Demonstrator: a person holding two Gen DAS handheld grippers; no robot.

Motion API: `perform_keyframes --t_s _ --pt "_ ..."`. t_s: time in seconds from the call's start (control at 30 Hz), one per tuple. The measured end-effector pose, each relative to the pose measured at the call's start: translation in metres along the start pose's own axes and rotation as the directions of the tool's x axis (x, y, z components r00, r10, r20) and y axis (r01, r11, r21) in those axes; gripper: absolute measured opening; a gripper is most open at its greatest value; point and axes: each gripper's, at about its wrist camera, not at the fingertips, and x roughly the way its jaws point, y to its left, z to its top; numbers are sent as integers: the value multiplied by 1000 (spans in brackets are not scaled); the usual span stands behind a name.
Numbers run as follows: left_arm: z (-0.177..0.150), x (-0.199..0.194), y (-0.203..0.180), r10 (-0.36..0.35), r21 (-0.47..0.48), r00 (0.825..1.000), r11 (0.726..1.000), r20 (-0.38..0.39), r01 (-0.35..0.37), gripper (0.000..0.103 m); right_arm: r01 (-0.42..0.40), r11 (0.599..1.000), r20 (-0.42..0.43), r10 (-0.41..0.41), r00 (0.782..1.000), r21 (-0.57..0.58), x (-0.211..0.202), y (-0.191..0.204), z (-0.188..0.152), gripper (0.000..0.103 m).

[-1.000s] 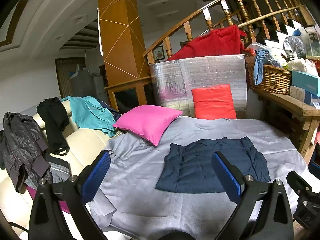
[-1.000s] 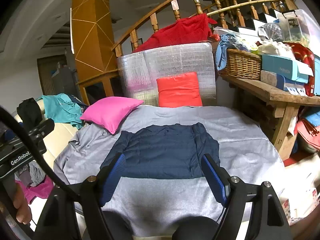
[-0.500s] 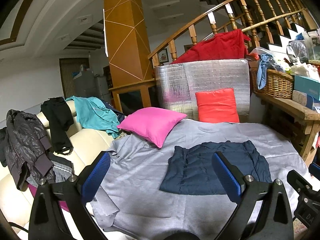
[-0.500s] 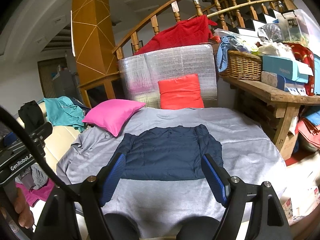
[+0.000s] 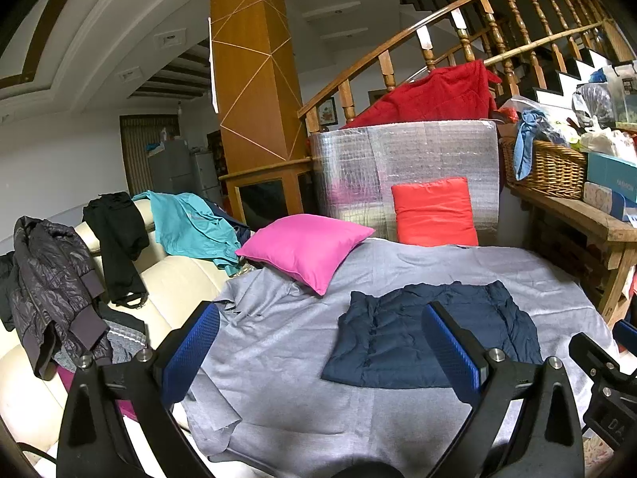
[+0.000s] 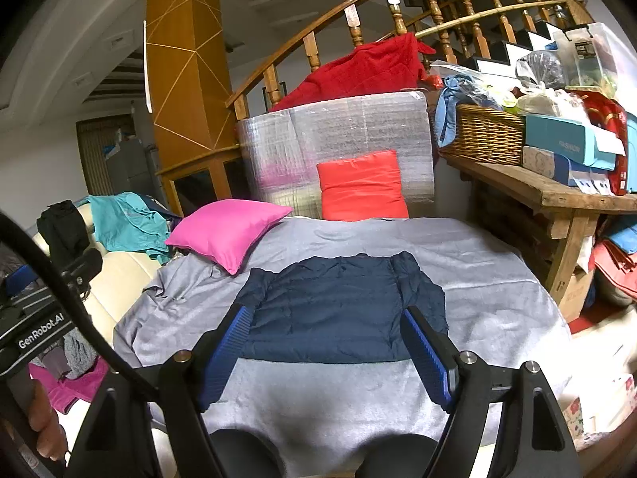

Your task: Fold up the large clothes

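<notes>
Both pairs of jaws stand wide apart with nothing between them. Left gripper [image 5: 318, 350] and right gripper [image 6: 330, 354], each with black arms and ribbed blue pads, hover above the near edge of a grey cloth-covered surface [image 6: 497, 275]. A dark navy quilted jacket [image 6: 342, 310], folded into a flat rectangle, lies in the middle of that cloth, apart from both grippers. Behind it, a bright pink square cushion [image 6: 227, 235] rests at the cloth's far left, and a red-orange cushion [image 6: 360, 187] leans upright against silver bubble-wrapped packaging [image 6: 358, 135].
</notes>
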Motion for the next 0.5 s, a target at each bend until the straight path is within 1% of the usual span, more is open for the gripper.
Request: perform_keyframes --t_s 0.5 --pt "-3 1 2 2 -3 1000 1000 -8 -2 101 2 1000 -9 -1 1000 5 4 0 -1 81"
